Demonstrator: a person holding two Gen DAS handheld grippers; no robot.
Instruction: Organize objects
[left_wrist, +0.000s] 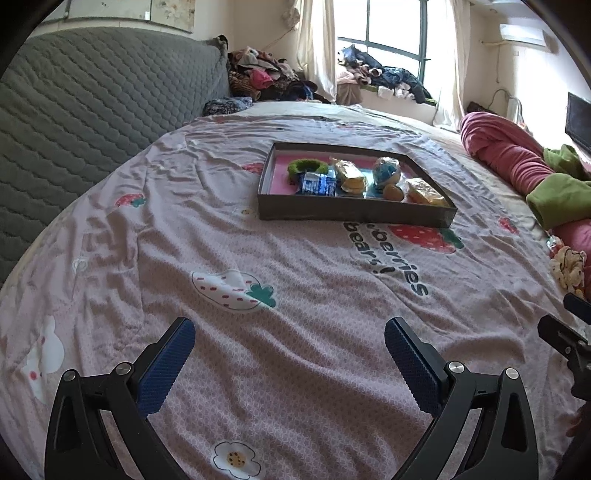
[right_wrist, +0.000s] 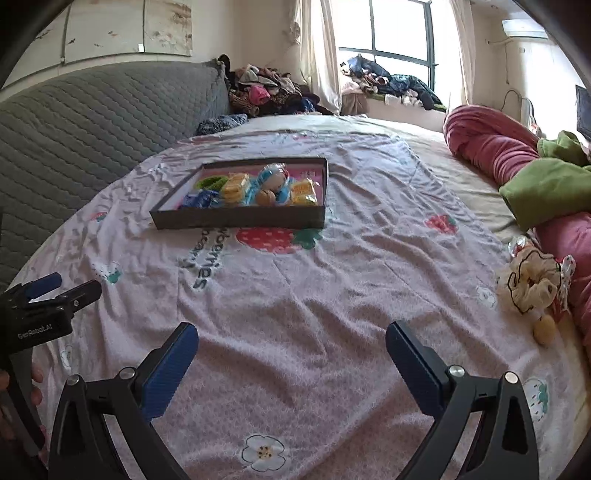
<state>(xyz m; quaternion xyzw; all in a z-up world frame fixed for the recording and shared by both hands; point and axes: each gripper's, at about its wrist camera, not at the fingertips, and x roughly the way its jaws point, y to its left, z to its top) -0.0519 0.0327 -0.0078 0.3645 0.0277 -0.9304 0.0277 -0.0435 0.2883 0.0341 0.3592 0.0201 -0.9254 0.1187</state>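
Left gripper (left_wrist: 290, 332): jaws spread wide, nothing between the blue pads (left_wrist: 166, 369) — only bedsheet under them. Hovers low over the near part of the bed.
Right gripper (right_wrist: 291, 334): jaws likewise wide apart and empty, above wrinkled sheet.
Sheet (left_wrist: 258, 332): pink, printed with strawberries, flowers and dark lettering; covers most of the bed.
Tray (left_wrist: 354, 214): shallow dark box with a pink floor, flat on the sheet. At 12 o'clock from the left gripper, a touch toward 1; at 11 o'clock from the right gripper (right_wrist: 240, 219). Well apart from both.
Tray contents: green ring (left_wrist: 306, 166) at the far left corner, blue packet (left_wrist: 317, 183) just in front of it, yellow packs (left_wrist: 351, 175) in the middle and at the right end, a blue-and-white wrapped item (left_wrist: 386, 170) between them, a small brown round thing (left_wrist: 393, 192) near the front wall. Packed close together, some touching.
Loose toy (right_wrist: 532, 288): cream and dark-edged plush heap on the sheet at 2 o'clock from the right gripper, outside the tray, just beside the pink blanket (right_wrist: 487, 144). A small tan piece (right_wrist: 545, 330) lies just beside it.
Green cloth (right_wrist: 546, 188): on top of the pink blanket, at 2 o'clock.
Headboard (left_wrist: 92, 110): grey quilted, at 10 o'clock.
Clothes (left_wrist: 266, 77): heaped at 12 o'clock, beyond the bed, by the window.
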